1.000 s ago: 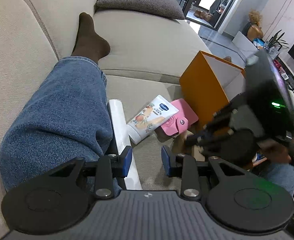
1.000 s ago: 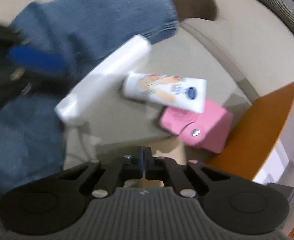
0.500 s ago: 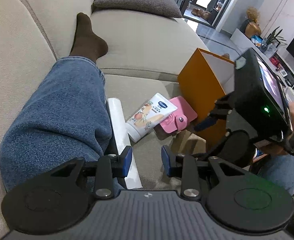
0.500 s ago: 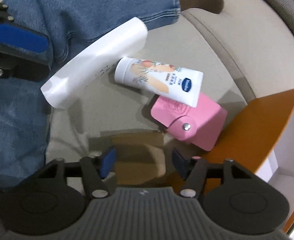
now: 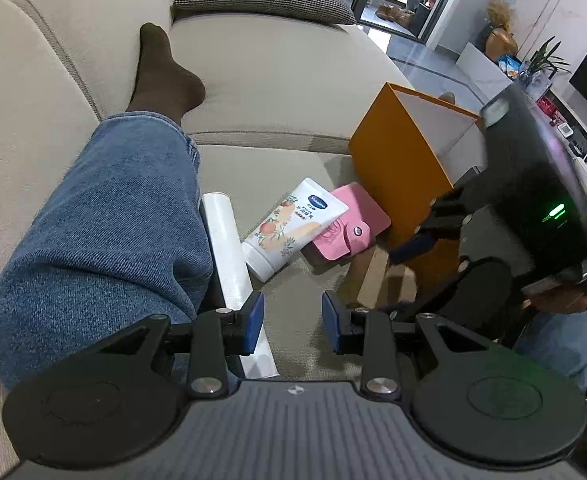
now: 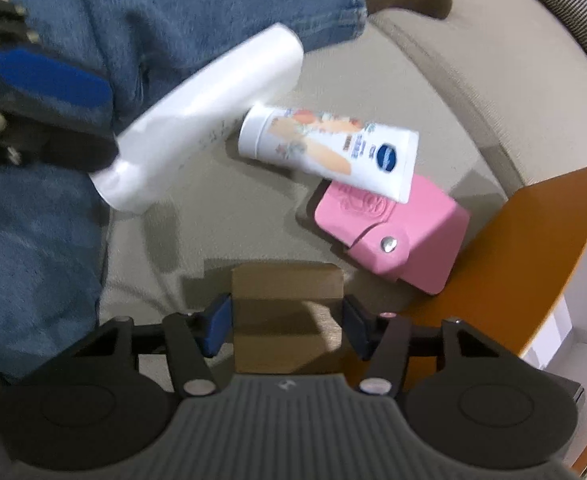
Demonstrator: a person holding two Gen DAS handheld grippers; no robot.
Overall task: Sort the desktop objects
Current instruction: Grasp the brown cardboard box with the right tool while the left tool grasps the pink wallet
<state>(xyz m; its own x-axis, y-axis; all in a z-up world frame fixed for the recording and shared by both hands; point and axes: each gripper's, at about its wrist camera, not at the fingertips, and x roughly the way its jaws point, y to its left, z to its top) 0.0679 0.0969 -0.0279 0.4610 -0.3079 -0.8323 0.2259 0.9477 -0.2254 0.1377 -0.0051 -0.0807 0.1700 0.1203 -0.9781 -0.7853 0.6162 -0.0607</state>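
Straddling brown box [image 6: 285,312] now, right tool [image 6: 286,326] spread wider; left tool [image 5: 292,322] unchanged, spread, empty.

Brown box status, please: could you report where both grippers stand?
Right gripper straddles brown box, contact unclear. Left gripper open, empty. Pink wallet close beside.

Left gripper [image 5: 289,322], jaws apart, above a beige sofa seat [image 5: 277,80]. Ahead lie a white roll [image 5: 229,248] beside a denim-clad leg [image 5: 105,220], a lotion tube [image 5: 293,226] overlapping a pink card holder [image 5: 349,222], and an orange box [image 5: 397,168]. At right, the right gripper [image 5: 401,272] straddles a small cardboard box [image 5: 377,276]; contact is unclear.
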